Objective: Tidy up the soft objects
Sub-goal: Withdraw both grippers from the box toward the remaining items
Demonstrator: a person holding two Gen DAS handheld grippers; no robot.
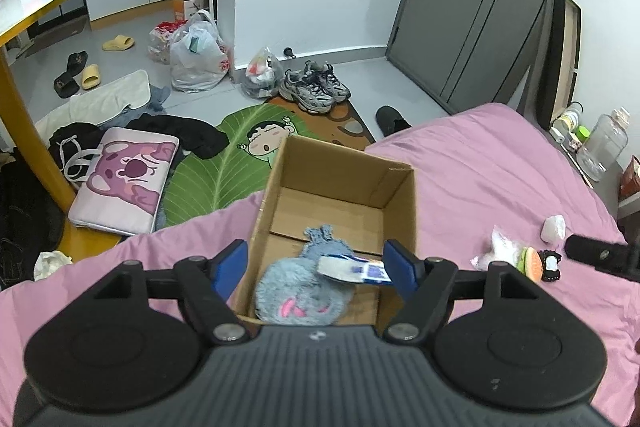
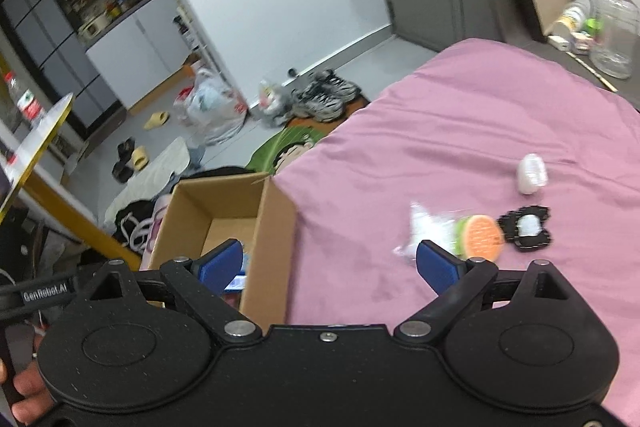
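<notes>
Blue-padded left gripper (image 1: 316, 267) hangs with jaws apart over the cardboard box (image 1: 400, 203), where a grey plush toy (image 1: 304, 287) lies inside, while the right gripper (image 2: 330, 267), jaws also apart, hovers just right of that box (image 2: 276, 227), near the burger plush (image 2: 480, 237) on the pink bedsheet (image 2: 460, 115).

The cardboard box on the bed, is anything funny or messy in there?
A little. In the brown cardboard box, a fluffy grey-blue plush toy lies slumped with a white-and-blue paper tag sticking out across it. The box sits at the edge of the pink bedspread, which looks a bit risky.
</notes>
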